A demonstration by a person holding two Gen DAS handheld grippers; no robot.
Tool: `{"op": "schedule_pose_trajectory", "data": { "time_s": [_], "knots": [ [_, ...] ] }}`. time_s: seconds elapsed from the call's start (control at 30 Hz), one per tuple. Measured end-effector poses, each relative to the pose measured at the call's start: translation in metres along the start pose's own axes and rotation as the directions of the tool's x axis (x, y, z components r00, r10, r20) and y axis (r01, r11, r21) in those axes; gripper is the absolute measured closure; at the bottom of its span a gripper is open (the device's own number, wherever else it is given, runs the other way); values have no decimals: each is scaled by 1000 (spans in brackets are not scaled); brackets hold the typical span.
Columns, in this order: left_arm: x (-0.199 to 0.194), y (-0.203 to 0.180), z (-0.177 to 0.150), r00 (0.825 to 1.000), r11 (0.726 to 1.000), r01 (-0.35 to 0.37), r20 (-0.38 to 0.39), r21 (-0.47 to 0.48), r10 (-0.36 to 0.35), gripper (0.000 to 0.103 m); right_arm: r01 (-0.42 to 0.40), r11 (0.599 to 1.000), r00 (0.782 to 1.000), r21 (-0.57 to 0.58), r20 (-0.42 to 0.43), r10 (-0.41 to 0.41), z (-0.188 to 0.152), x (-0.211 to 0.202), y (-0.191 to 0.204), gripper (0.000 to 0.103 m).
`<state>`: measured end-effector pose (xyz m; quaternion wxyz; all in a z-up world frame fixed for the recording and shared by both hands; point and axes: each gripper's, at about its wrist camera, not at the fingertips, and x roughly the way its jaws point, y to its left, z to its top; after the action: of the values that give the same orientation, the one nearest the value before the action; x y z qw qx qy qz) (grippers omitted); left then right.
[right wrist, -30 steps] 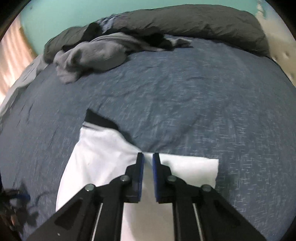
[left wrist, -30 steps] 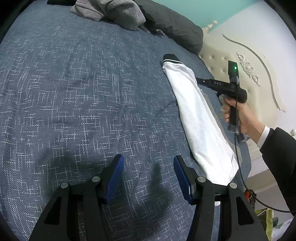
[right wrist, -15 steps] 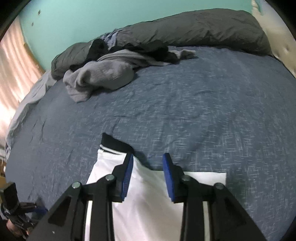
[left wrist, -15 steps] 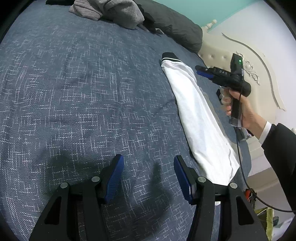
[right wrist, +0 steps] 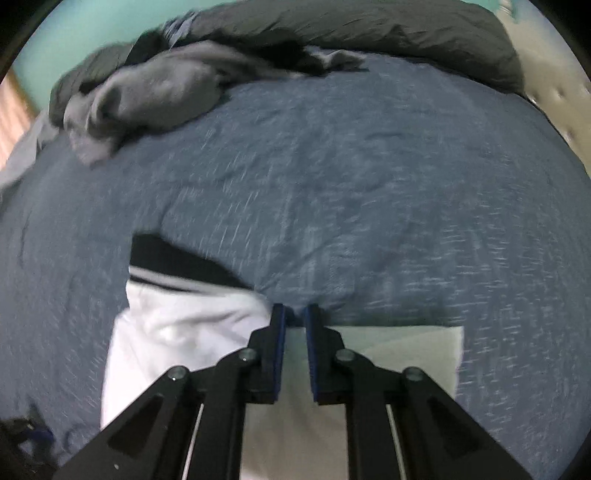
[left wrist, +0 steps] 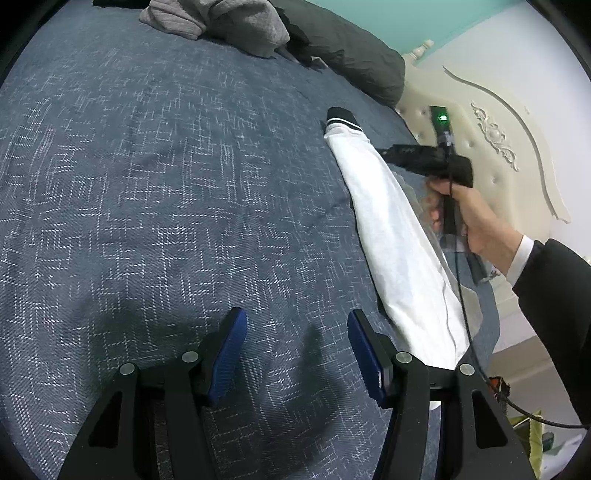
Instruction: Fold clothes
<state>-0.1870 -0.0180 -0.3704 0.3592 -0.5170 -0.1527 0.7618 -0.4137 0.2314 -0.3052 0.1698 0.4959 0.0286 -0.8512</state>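
A white garment point(left wrist: 391, 236) with a black striped cuff point(left wrist: 341, 116) lies folded long and narrow along the right side of the blue bedcover point(left wrist: 147, 184). My left gripper point(left wrist: 295, 350) is open low over bare bedcover, just left of the garment's near end. A hand point(left wrist: 476, 218) holds my right gripper point(left wrist: 388, 151) against the garment's far side, near the cuff. In the right wrist view the garment point(right wrist: 177, 332) fills the lower middle, with the cuff point(right wrist: 173, 258) at its upper left. There my right gripper point(right wrist: 294, 314) is shut at the garment's far edge, with pale fabric between its pads.
A heap of grey clothes point(left wrist: 221, 18) point(right wrist: 147, 96) and a dark duvet point(left wrist: 354, 55) point(right wrist: 369, 29) lie at the far end of the bed. A cream tufted headboard point(left wrist: 480, 129) stands to the right. A black cable point(left wrist: 458, 280) hangs from the right gripper.
My right gripper was shut a second ago, opened while lifted, and has dropped back to the garment's far edge and shut. The left gripper has barely moved.
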Motion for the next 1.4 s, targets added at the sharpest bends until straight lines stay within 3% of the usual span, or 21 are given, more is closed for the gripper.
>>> {"op": "schedule_pose_trajectory", "data": {
  "time_s": [0.07, 0.23, 0.37, 0.67, 0.73, 0.77, 0.87, 0.97, 1.13, 1.33, 1.4],
  "knots": [
    [-3, 0, -1, 1000, 1000, 2, 1, 1, -2, 42, -43, 998, 999, 36, 18, 42, 2, -13, -14, 92],
    [-3, -5, -3, 1000, 1000, 3, 3, 6, -3, 42, -26, 999, 1000, -40, -17, 25, -14, -19, -24, 92],
    [-2, -6, -2, 1000, 1000, 1, 1, 6, -1, 42, -11, 994, 999, -106, -46, 6, -27, -22, -31, 79],
    [1, -3, -2, 1000, 1000, -1, -6, 3, 2, 42, 17, 967, 995, -255, -94, -42, -53, -26, -42, 79],
    [1, -2, -2, 1000, 1000, 0, -6, 2, 0, 41, 39, 958, 994, -283, -84, -65, -54, -25, -41, 85],
    [2, -2, -2, 1000, 1000, 0, -7, 1, 0, 42, 48, 958, 994, -282, -77, -73, -53, -25, -42, 96],
    [-1, -1, -4, 1000, 1000, -1, -6, 1, 1, 41, 64, 963, 996, -261, -48, -80, -50, -28, -46, 101],
    [-2, 0, -5, 1000, 1000, -2, -7, 2, 2, 41, 98, 966, 994, -240, -28, -107, -45, -31, -50, 102],
    [-2, -1, -6, 1000, 1000, -5, -7, 4, 5, 41, 111, 989, 993, -102, -29, -115, -31, -31, -68, 102],
    [-2, 0, -5, 1000, 1000, -2, -8, 0, 2, 41, 57, 998, 998, -28, 7, -56, -27, -42, -74, 102],
    [-3, -1, -6, 1000, 1000, -1, -7, 1, 1, 41, 33, 999, 999, 0, 16, -33, -29, -47, -80, 96]
  ]
}}
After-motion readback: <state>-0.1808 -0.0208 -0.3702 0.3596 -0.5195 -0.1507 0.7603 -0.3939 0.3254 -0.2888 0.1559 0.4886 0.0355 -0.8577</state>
